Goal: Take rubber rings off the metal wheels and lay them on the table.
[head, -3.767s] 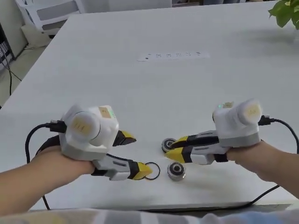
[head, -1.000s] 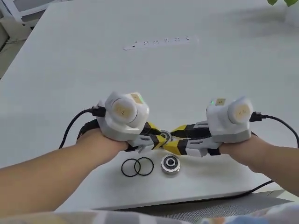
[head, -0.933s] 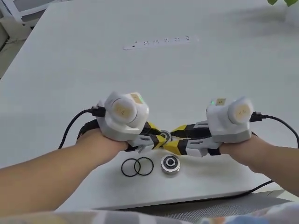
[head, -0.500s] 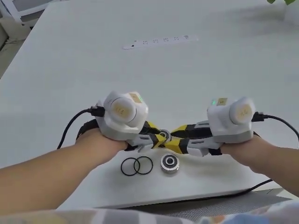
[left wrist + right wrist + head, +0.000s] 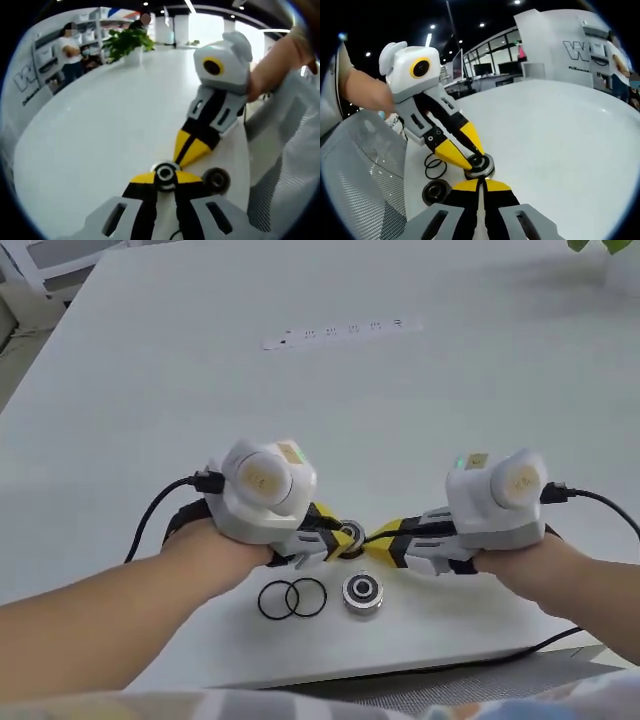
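held wheel (image 5: 349,535): right at the near edge of the surface (image 5: 300,420), caught between the two claws. Its flat face is turned up toward the head view, the axle is roughly upright and the dark hub sits dead centre. In the left gripper view it sits between the yellow tips (image 5: 165,172). Hard to call whether it hangs clear of the surface or rests on it.
left claw (image 5: 338,537): clamped on the held wheel with a yellow tip on either side. Its long body runs toward the person's right.
right claw (image 5: 377,536): jaws pressed together, pointing the opposite way, so the two claws lie nose to nose in one line. Its tips are right at the wheel's rim, and whether they pinch any rubber there, I can't tell.
rubber rings (image 5: 292,598): two black hoops lying flat on the surface, overlapping, just in front of the left claw.
second wheel (image 5: 361,590): lying flat, face up, just beside the rings and below the meeting tips.
power strip (image 5: 340,332): white, lying crosswise well beyond the action.
plant (image 5: 127,42): leafy, at the surface's far end.
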### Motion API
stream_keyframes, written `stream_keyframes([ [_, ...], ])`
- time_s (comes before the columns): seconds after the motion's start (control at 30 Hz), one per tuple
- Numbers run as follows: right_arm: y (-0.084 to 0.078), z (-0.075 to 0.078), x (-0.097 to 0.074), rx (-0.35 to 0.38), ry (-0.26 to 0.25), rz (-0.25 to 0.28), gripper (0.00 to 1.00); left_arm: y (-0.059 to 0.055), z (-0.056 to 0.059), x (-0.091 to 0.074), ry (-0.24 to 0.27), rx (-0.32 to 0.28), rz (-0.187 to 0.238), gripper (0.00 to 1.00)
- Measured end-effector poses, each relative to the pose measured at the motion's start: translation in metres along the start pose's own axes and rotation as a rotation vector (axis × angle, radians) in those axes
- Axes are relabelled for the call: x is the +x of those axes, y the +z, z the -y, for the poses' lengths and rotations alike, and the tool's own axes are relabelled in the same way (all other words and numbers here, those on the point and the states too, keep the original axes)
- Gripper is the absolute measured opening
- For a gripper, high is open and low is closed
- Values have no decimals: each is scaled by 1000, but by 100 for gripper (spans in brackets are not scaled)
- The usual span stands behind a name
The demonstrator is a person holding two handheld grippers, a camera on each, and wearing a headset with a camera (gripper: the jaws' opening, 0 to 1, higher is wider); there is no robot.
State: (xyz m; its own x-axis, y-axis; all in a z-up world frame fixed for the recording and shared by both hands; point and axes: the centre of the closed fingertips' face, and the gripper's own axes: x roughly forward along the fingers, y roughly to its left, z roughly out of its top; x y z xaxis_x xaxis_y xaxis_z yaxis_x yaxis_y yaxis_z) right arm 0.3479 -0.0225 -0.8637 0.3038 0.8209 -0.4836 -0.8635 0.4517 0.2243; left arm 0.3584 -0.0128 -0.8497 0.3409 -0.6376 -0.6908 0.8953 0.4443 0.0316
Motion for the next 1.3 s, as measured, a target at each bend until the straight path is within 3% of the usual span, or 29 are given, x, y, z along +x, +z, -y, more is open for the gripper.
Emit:
stream_keyframes([
  [0.13,0,3,-2,50,-16,2,0,0,0,0,4,4,-4,13],
  [0.2,2,4,-3,117,-18,5,0,0,0,1,8,12,-8,12],
  [0.37,4,2,-5,145,-23,10,0,0,0,0,12,12,-10,12],
  [0.5,14,2,-8,275,-21,74,0,0,0,0,12,14,-15,12],
  [0.53,13,3,-9,320,-24,67,0,0,1,1,13,15,-15,12],
  [0.73,16,6,-7,283,-18,76,0,0,1,1,27,21,-24,11],
  [1.3,20,-5,-6,290,20,98,0,0,1,1,48,27,-28,11],
])
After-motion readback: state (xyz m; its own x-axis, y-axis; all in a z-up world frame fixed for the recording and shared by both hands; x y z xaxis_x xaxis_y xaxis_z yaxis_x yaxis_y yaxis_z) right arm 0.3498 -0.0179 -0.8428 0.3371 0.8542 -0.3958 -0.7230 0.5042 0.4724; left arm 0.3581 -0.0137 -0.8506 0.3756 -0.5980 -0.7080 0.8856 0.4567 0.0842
